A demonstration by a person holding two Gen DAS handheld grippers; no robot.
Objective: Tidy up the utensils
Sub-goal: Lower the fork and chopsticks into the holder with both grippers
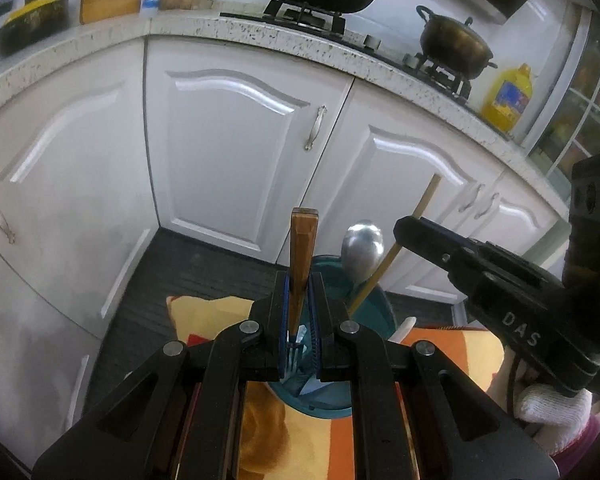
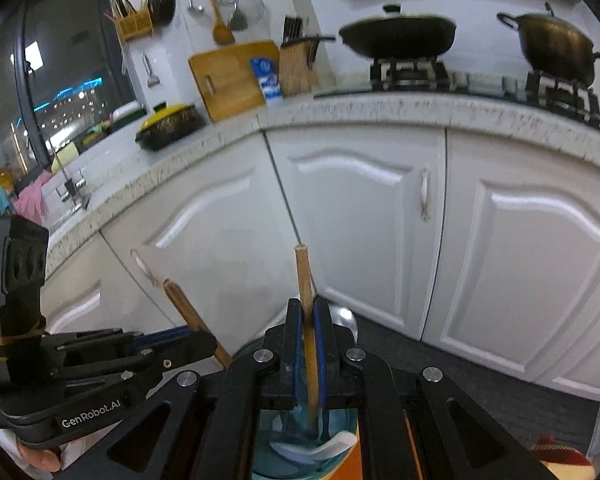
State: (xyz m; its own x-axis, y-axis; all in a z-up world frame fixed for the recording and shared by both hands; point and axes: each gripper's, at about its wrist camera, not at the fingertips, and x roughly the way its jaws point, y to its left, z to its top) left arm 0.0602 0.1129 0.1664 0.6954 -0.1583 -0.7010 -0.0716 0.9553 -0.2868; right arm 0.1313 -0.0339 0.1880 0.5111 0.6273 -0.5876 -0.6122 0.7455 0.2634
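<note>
Two grips loaded: left gripper (image 1: 299, 280) fingers pinching wooden-handled fork (image 1: 302, 248), right gripper (image 2: 309, 312) fingers pinching chopstick (image 2: 305, 280). Both poised just above teal holder (image 1: 374, 304), beside steel spoon (image 1: 362, 248). Depositing step, likely; next, lowering tips inside, then spreading fingers.

Teal holder (image 1: 374, 308), brown-handled fork (image 1: 302, 248)
</note>
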